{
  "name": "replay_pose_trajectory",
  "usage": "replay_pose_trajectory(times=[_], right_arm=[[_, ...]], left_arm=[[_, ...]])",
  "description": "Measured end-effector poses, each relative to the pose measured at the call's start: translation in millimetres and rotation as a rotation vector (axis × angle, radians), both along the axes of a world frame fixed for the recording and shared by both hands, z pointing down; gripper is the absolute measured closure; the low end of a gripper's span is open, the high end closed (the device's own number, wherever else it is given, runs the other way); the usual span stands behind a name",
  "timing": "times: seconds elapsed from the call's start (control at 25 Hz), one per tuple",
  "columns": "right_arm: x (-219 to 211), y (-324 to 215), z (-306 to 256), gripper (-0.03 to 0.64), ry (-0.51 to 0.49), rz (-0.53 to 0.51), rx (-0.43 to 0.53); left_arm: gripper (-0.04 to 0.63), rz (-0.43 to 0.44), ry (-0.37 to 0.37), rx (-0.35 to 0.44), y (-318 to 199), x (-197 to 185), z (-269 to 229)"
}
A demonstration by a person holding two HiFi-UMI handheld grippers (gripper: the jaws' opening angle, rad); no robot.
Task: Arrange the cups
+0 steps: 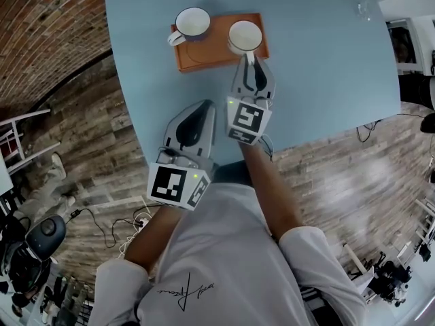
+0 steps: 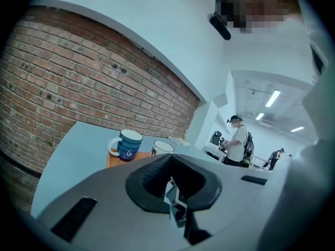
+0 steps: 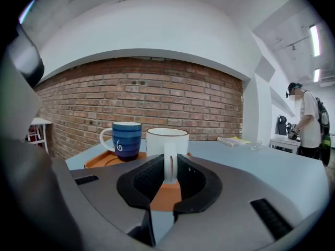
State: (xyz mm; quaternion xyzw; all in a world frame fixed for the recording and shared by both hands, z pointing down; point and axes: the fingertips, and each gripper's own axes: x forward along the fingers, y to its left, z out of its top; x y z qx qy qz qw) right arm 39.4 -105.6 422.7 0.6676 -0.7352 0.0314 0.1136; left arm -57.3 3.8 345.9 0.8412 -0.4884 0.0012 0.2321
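1. A light blue table (image 1: 326,80) is seen from above. An orange tray (image 1: 204,54) lies on it near the left edge.
2. Two cups stand upright on the tray, a little apart. The blue cup (image 1: 192,22) is at the tray's left end. The white cup (image 1: 244,36) is at its right end, with its handle turned toward the table's near edge.
3. The right tongs (image 1: 250,60) are clenched on the white cup's handle. In the right gripper view the handle is seen squeezed between the two pads, while the cup rests on the tray.
4. The left tongs (image 1: 205,109) are clenched on nothing and are held over the near-left corner of the table, well away from the tray.
5. The step in hand is judged to be the settling of the white cup beside the blue one.
6. For good work, the cup's base should be felt flat on the tray before the grip is eased.
7. A thin handle lets a cup swing, so the tongs are best held level.
8. Once opened, the tongs should be drawn straight back toward the near edge, so that the handle is not snagged and the cup is not dragged off the tray's right end.
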Motion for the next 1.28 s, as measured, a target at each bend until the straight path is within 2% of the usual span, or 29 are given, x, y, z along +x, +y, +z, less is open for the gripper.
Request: replay_pose_trajectory(times=[0.28, 0.76, 0.96, 1.28], right_arm=[[1, 0, -3, 0.548, 0.003, 0.018, 0.01], [0, -1, 0, 0.545, -0.002, -0.034, 0.0], [-3, 1, 4, 0.492, -0.026, -0.078, -0.018], [-4, 10, -4, 0.486, -0.017, -0.11, -0.014]], left_arm=[[0.586, -0.022, 0.002, -0.007, 0, -8, 1], [0.586, -0.014, 0.004, -0.017, 2, -8, 7], [0.586, -0.012, 0.005, -0.018, 3, -6, 8], [0.586, -0.009, 0.014, -0.01, 2, -4, 7]])
